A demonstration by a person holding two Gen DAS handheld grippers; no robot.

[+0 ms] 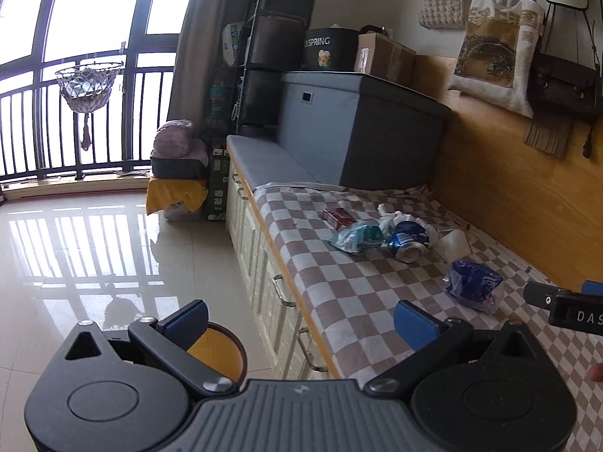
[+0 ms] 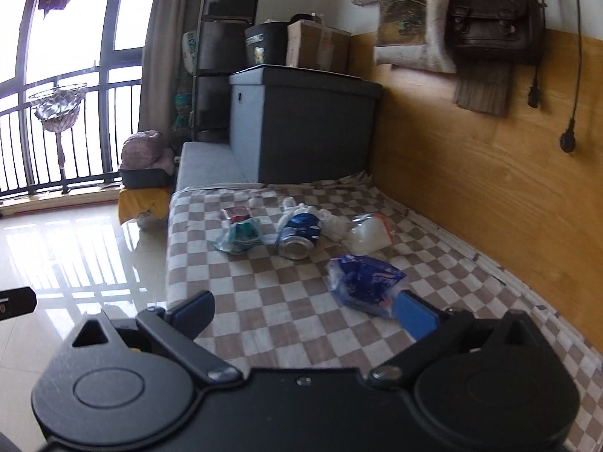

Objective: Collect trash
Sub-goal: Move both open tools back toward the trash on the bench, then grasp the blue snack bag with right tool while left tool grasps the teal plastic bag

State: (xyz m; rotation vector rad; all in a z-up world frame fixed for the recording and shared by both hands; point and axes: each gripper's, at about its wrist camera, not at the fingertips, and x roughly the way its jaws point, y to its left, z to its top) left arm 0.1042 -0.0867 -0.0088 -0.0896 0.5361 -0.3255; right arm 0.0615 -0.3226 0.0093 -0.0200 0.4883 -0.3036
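Note:
Trash lies on a checkered cloth [image 1: 339, 290] [image 2: 271, 293] over a bench. There is a crushed blue can [image 1: 409, 241] [image 2: 299, 233], a blue plastic wrapper [image 1: 473, 286] [image 2: 363, 282], a teal wrapper [image 1: 356, 237] [image 2: 239, 239], a red box [image 1: 339, 216] [image 2: 235, 213], white crumpled tissue [image 1: 390, 216] [image 2: 331, 222] and a clear plastic bag [image 1: 454, 241] [image 2: 369, 235]. My left gripper [image 1: 299, 320] is open and empty, over the bench's front edge. My right gripper [image 2: 301, 310] is open and empty, just short of the blue wrapper; it also shows in the left wrist view [image 1: 565, 301].
A round yellow-lined bin [image 1: 222, 350] stands on the tiled floor below my left gripper. A grey storage box [image 1: 358, 128] [image 2: 301, 120] sits at the bench's far end. Bags [image 1: 497, 49] hang on the wooden wall at right. Bench drawers [image 1: 271, 286] face the floor.

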